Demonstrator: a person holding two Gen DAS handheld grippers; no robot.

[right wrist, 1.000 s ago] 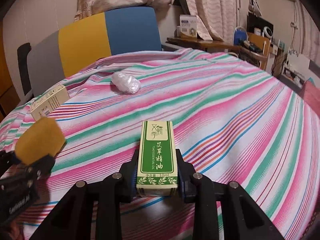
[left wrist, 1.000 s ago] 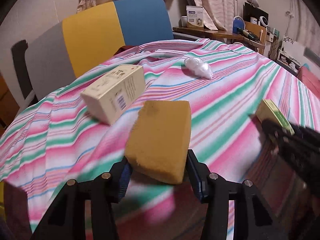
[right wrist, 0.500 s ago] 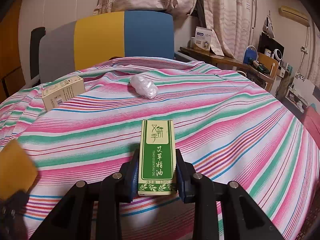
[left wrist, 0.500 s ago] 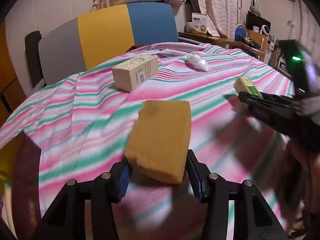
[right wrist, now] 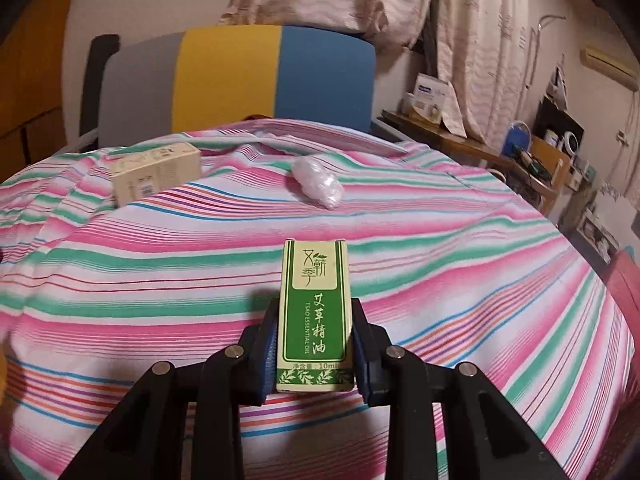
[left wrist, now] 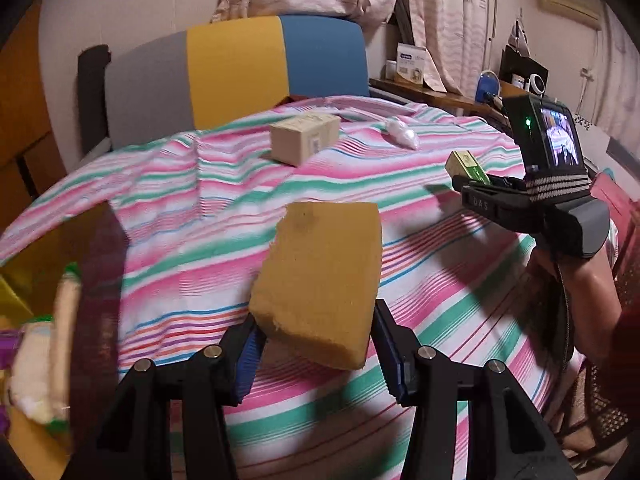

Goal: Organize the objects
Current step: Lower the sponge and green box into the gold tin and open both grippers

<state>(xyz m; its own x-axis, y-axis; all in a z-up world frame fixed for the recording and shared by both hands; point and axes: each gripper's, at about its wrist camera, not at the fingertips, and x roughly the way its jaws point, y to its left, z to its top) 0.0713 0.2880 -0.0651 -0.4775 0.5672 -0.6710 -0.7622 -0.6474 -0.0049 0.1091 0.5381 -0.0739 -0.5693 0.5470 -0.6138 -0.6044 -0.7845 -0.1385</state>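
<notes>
Left claw [left wrist: 316, 354] pinches one yellow sponge [left wrist: 320, 280], lower centre of the left view, lifted above the striped cloth [left wrist: 180, 264]. Right claw [right wrist: 314, 354] is clamped on one green box [right wrist: 314, 316], lower centre of the right view; the box stands upright between the pads. In the left view the right claw [left wrist: 466, 182] sits mid right, box [left wrist: 466, 166] sticking out upper left, forearm [left wrist: 580, 288] below it. On the cloth: one beige carton [left wrist: 304, 142] upper centre, one white wad [left wrist: 402, 136] just right of it, apart. One chair [left wrist: 236, 72] behind. Blurred clutter lower left, can't tell.
</notes>
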